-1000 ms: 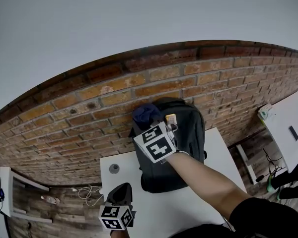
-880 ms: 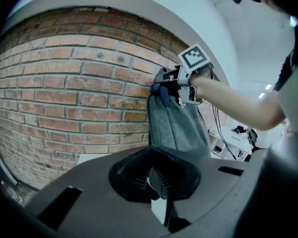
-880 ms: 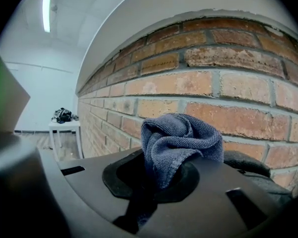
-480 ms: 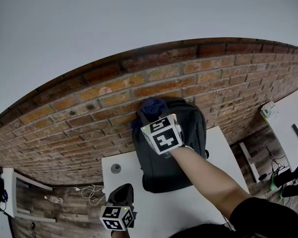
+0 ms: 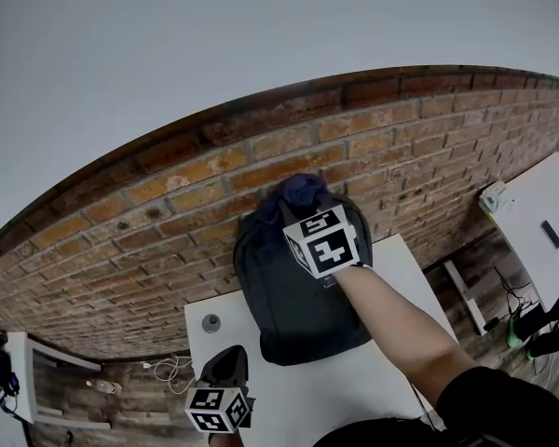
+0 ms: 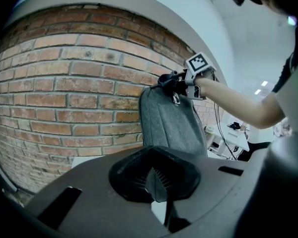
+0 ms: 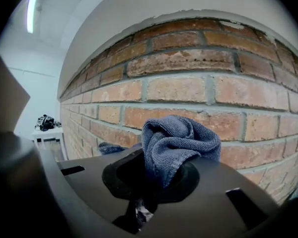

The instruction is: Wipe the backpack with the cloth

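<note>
Clamping a crumpled blue terry cloth (image 7: 179,140), the right tool (image 7: 151,185) holds it at the top of the upright, dark grey woven backpack (image 5: 293,296). Before the backpack, the left tool (image 6: 156,182), jaws together and empty, hovers over the white worktop (image 5: 354,380).

Dark grey backpack (image 5: 293,291), zipped and standing upright on a white table (image 5: 391,380), its back against the brick wall (image 5: 168,212). Blue terry cloth (image 7: 179,143), bunched into a wad, sits at the backpack's top edge, pinched in the right gripper (image 5: 307,214).
</note>
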Demonstrator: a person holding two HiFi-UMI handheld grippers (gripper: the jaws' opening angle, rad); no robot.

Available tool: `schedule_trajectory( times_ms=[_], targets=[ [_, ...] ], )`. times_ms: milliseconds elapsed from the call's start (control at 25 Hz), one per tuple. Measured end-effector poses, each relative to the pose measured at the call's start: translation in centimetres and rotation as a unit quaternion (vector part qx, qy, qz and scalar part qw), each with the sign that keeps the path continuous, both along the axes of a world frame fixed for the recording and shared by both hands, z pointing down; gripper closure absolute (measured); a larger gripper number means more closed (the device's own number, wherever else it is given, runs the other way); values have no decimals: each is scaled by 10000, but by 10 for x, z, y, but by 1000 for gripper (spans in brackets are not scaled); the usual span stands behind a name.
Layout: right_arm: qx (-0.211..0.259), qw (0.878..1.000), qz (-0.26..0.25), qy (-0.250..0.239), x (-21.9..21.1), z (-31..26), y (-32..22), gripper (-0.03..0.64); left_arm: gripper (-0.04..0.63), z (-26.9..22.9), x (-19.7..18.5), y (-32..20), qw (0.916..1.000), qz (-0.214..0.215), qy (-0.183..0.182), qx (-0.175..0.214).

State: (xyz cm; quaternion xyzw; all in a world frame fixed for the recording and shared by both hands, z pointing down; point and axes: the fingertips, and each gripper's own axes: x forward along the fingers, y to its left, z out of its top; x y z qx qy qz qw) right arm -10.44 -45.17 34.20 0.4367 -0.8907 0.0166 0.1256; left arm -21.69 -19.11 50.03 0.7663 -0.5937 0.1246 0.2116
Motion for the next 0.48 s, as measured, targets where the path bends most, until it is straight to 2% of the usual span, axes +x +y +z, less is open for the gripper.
schedule_trajectory(
  times_ms=[480],
  targets=[
    [-247,9972,671,-208,84,11,-24,578,601,4,16,-8,9998,192,-42,-52]
  ],
)
